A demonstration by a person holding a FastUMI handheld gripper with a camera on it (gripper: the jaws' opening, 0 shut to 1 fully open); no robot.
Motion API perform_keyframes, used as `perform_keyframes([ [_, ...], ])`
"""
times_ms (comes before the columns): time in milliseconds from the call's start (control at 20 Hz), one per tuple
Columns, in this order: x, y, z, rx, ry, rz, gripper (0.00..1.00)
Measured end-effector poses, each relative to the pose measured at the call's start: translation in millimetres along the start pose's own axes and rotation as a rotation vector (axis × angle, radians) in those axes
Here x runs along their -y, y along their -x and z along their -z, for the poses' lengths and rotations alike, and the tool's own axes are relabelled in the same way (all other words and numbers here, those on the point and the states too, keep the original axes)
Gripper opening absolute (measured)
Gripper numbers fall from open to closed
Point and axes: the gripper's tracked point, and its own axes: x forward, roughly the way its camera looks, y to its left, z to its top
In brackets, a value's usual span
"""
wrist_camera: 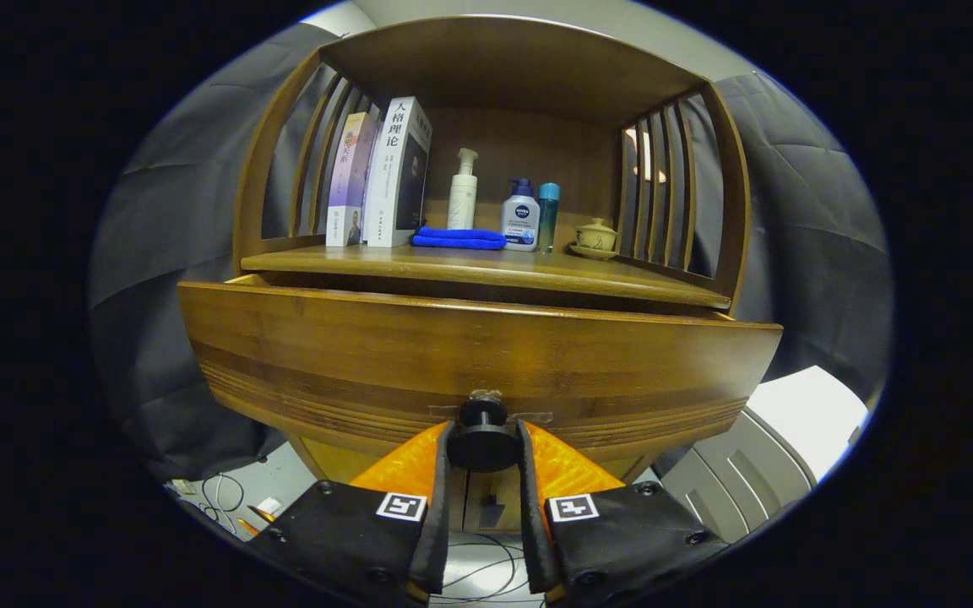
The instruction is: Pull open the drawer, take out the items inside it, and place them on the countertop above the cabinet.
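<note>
A wooden cabinet stands ahead with its wide drawer (470, 346) pulled out toward me; the drawer's inside is hidden behind its front panel. A round black knob (483, 439) sticks out of the lower middle of that panel. My gripper (483, 443) is shut on the knob, one finger pressing each side of it. Above the drawer lies the wooden countertop (486, 268), under a slatted shelf hood.
On the countertop stand two books (385, 173), a white pump bottle (463, 190), a folded blue cloth (459, 239), a blue-and-white pump bottle (520, 216), a teal bottle (548, 215) and a small lidded cup (596, 236). A white box (782, 439) sits low right; cables (225, 490) lie on the floor.
</note>
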Motion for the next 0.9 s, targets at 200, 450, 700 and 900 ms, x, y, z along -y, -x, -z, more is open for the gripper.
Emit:
perform_keyframes([
  [200,-0.3,18.3,5.6,-0.01,-0.004,0.008,0.39],
  [450,0.3,40.4,13.8,-0.02,-0.012,0.018,0.39],
  [700,1.9,64.1,22.8,-0.033,-0.014,0.023,0.39],
  [900,0.7,79.8,37.7,-0.051,-0.012,0.024,0.39],
])
